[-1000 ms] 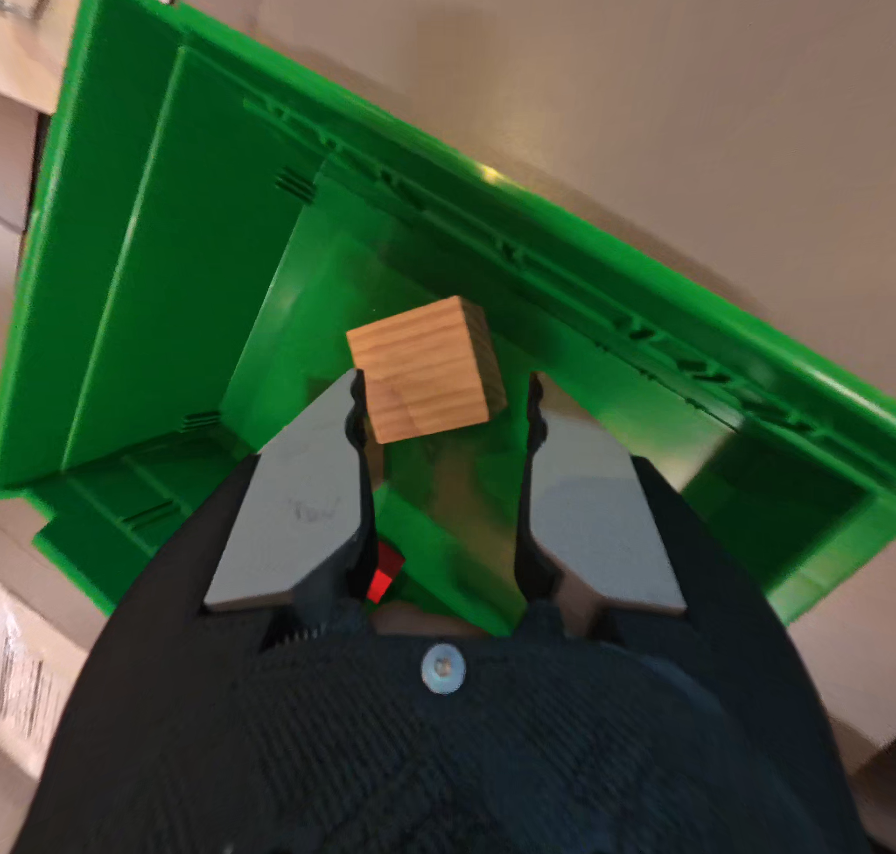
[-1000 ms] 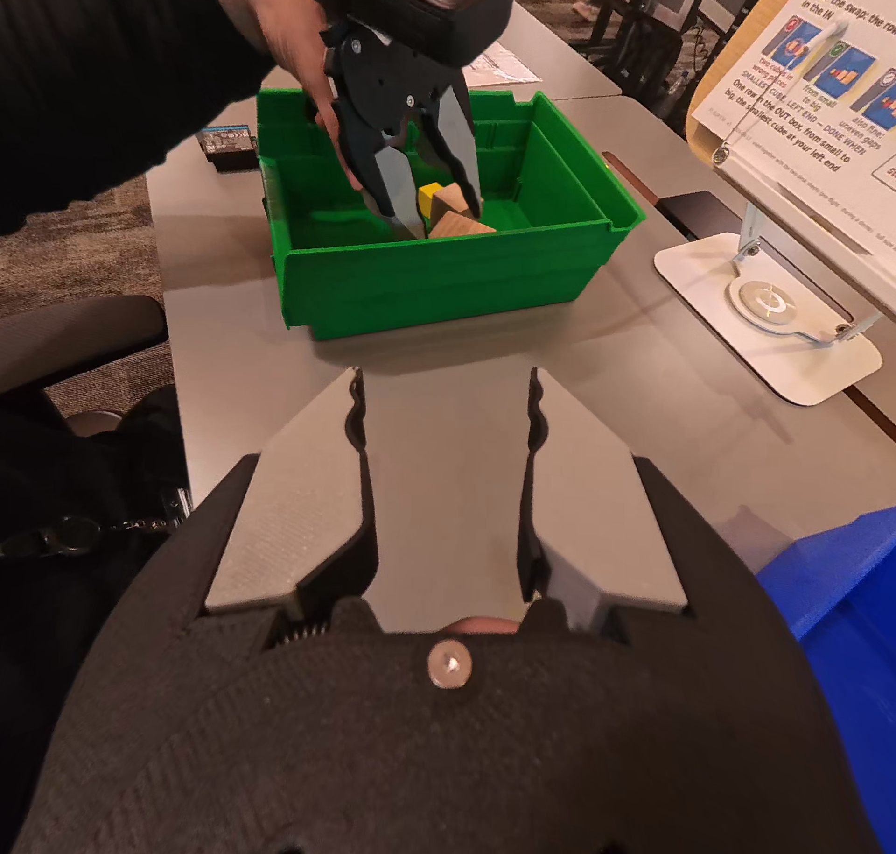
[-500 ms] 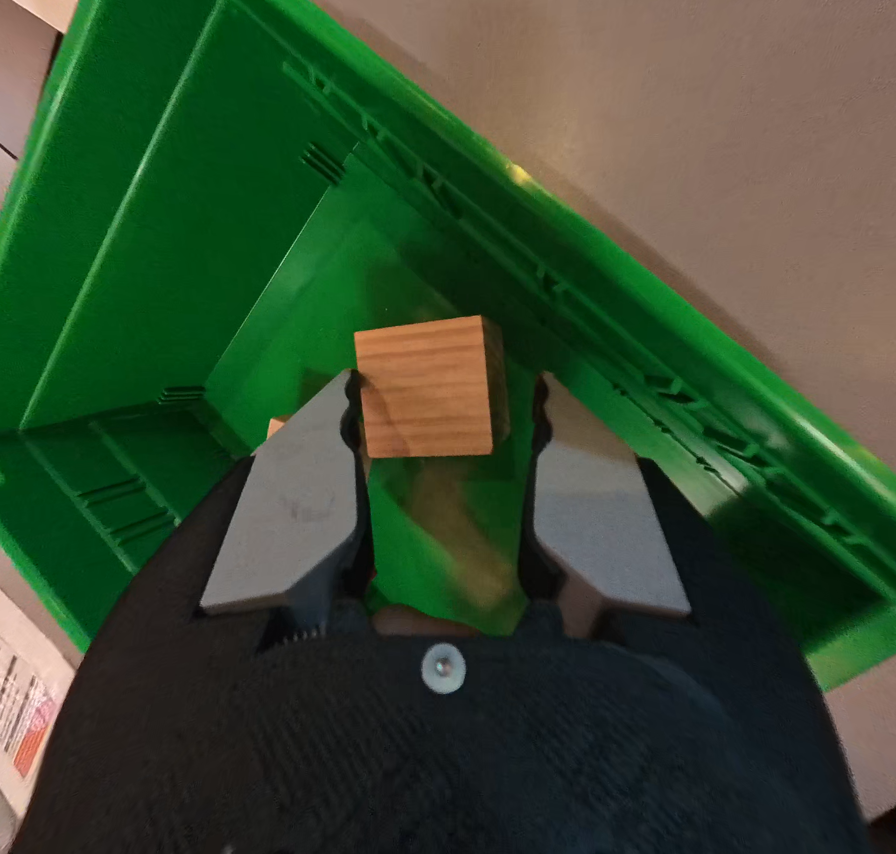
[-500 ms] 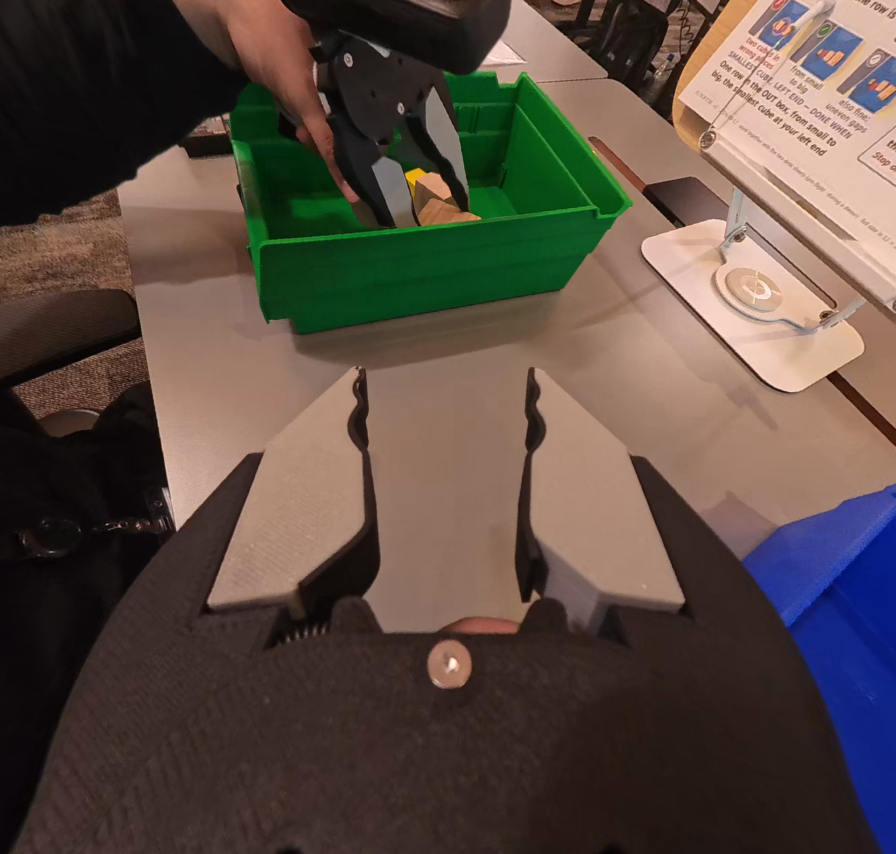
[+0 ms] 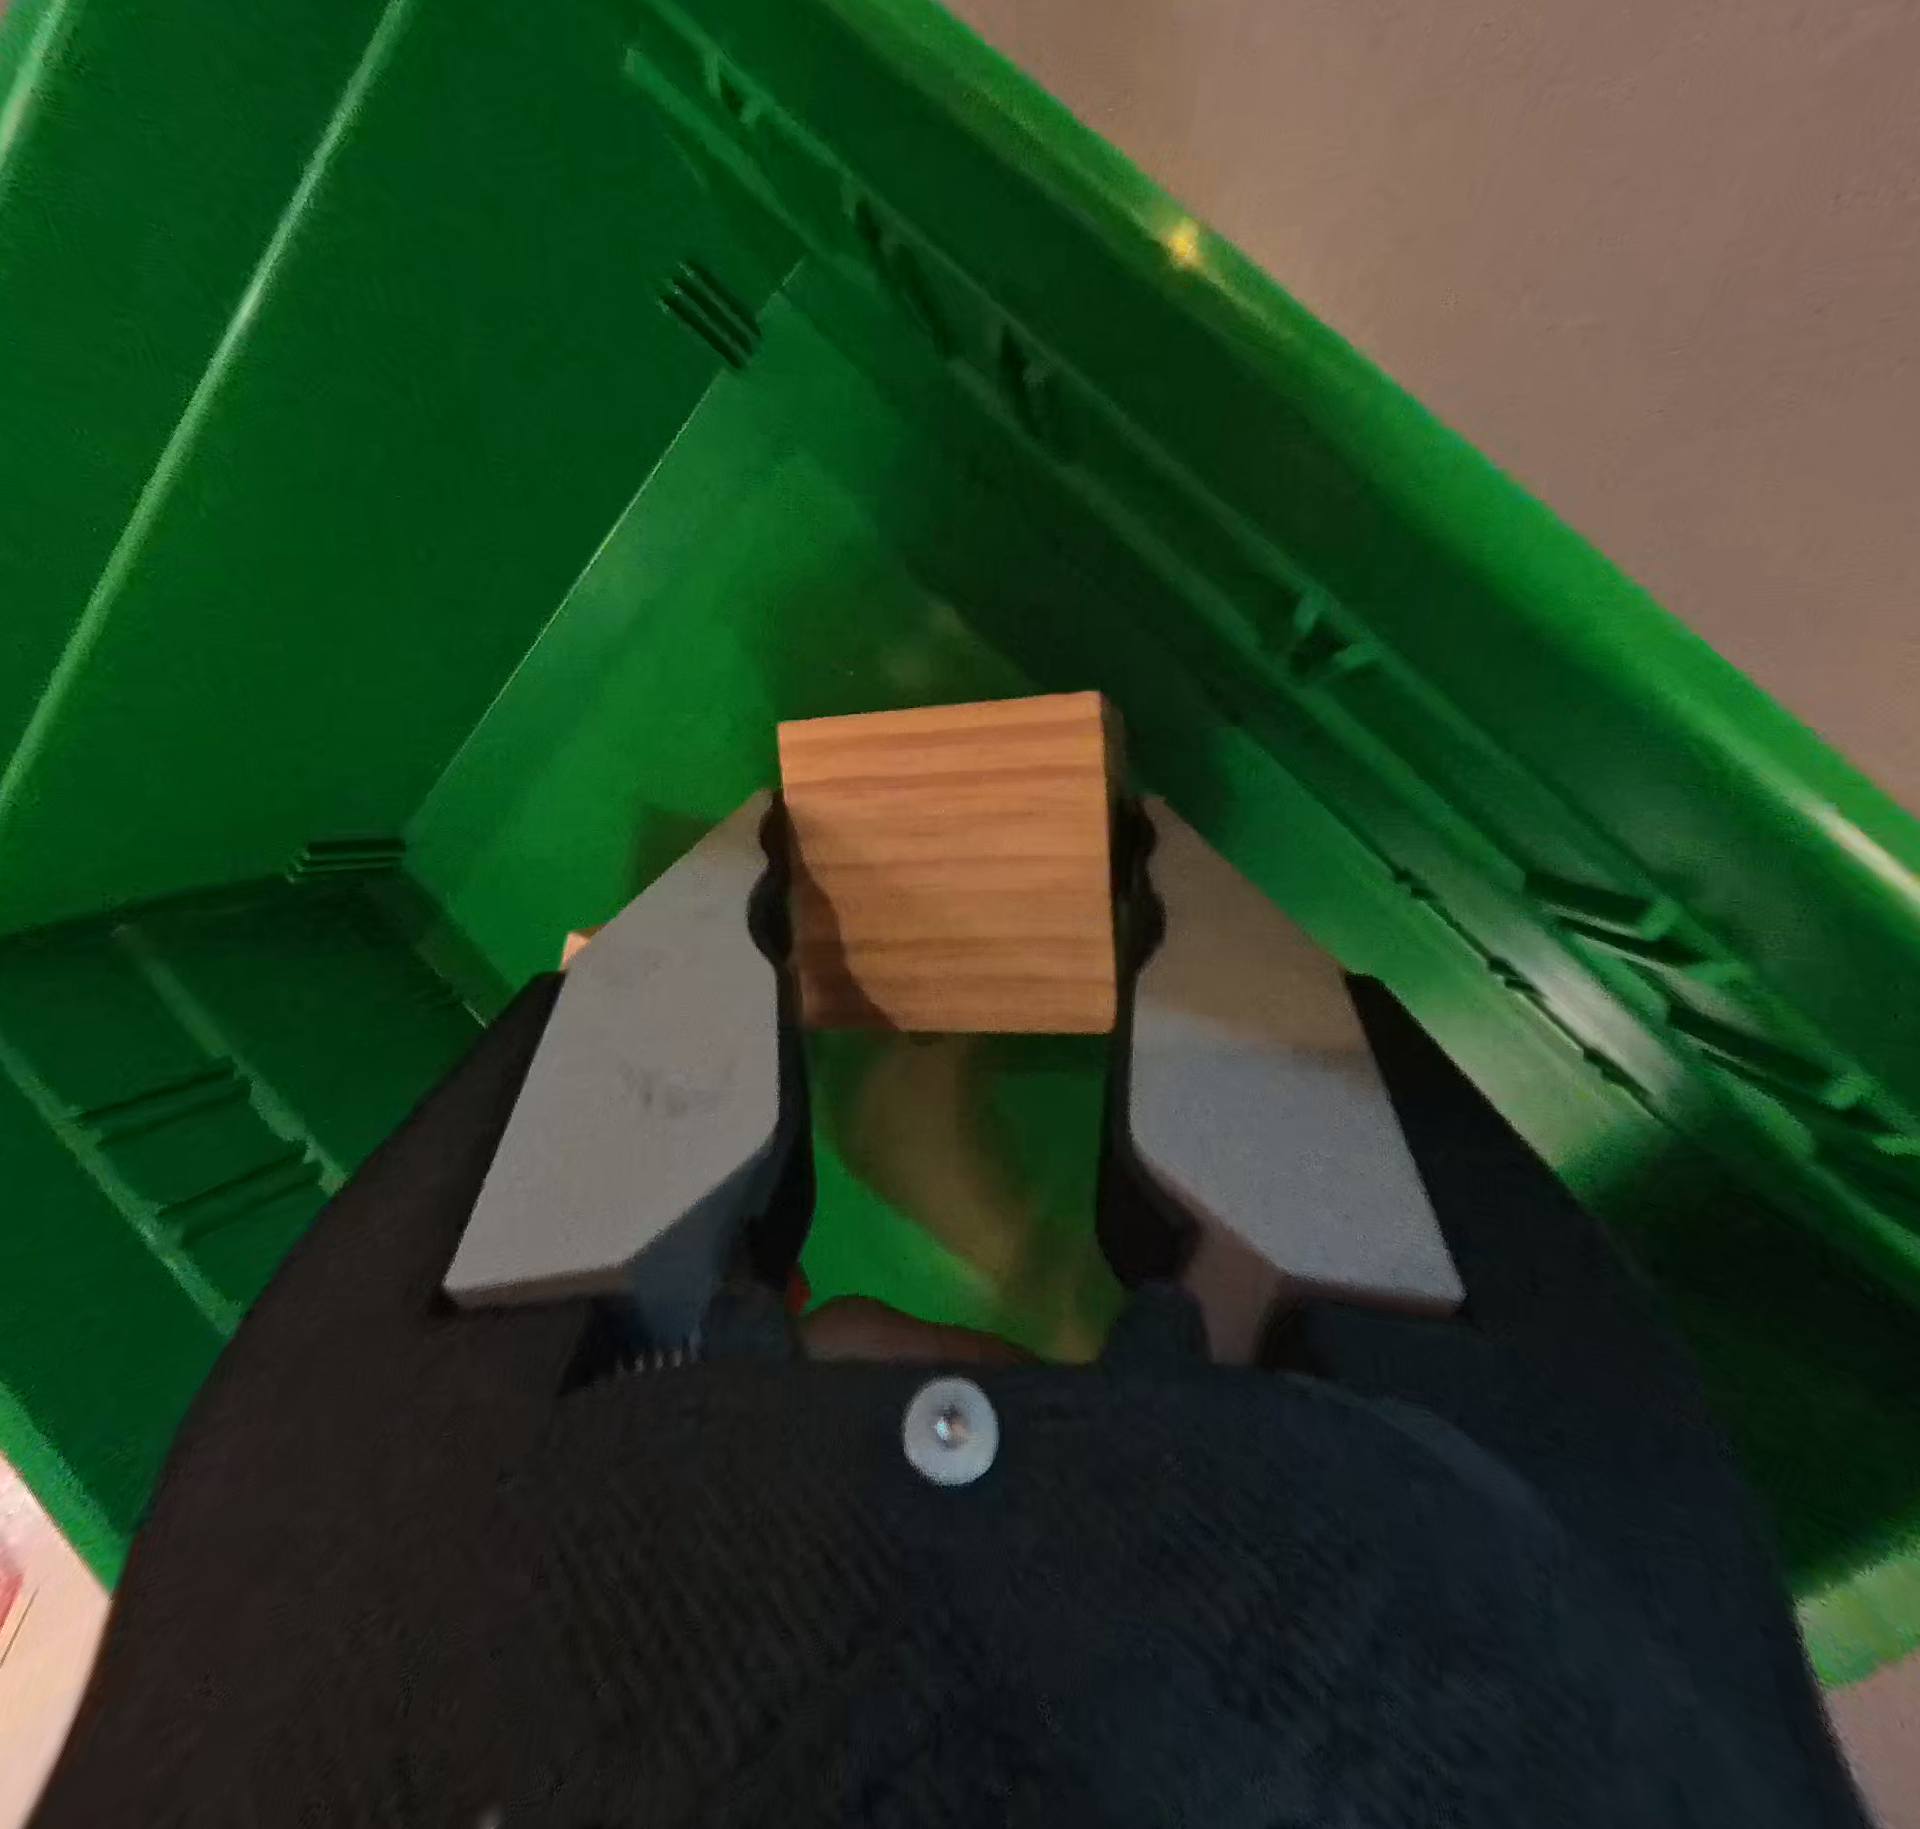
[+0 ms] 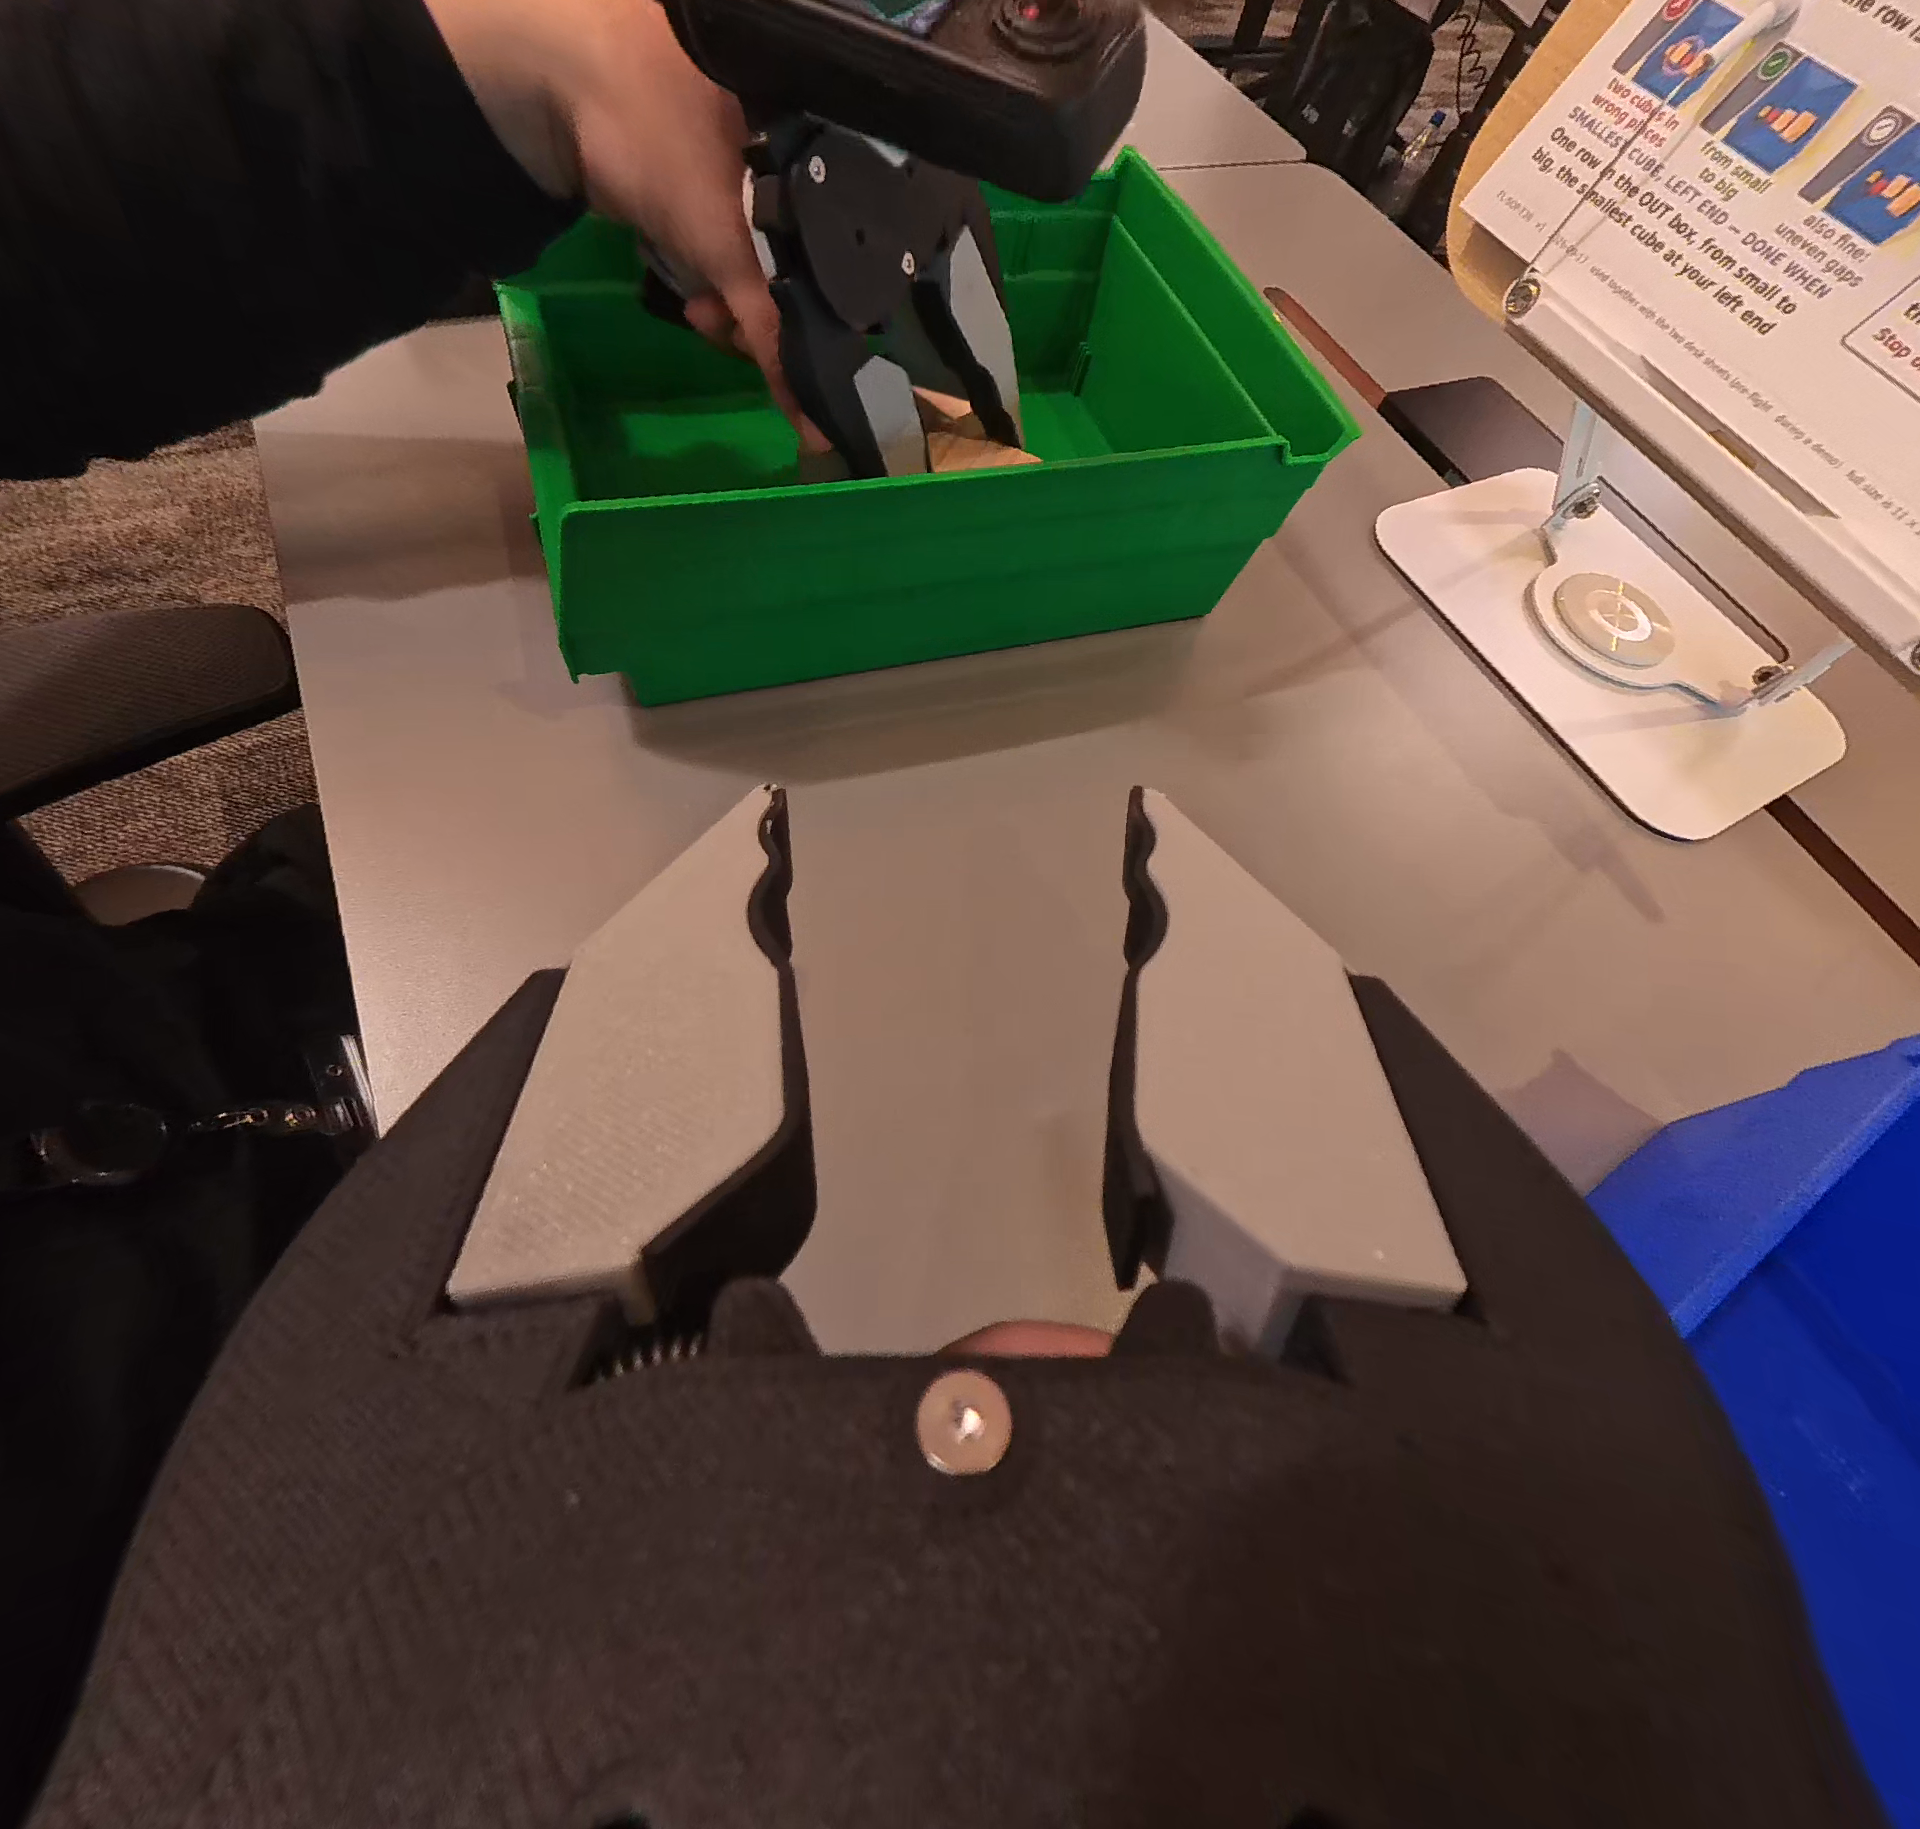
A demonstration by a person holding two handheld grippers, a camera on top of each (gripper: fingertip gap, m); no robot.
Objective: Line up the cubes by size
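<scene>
Two grippers showed: the left gripper [image 5: 951,896] reached into the smooth green bin [image 5: 436,345], fingers touching a grained wooden cube [image 5: 945,865]; the right gripper [image 6: 954,875] hung parted, empty, above the grey table [image 6: 1039,740].

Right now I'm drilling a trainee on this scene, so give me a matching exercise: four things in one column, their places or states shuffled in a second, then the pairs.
Things
1. wooden cube
2. right hand-held gripper
3. green bin
4. blue bin

Places or states
A. at the right edge of the right wrist view
B. between the left hand-held gripper's fingers
C. open over bare table
D. holds the cube

Pairs: 1-B, 2-C, 3-D, 4-A
</scene>
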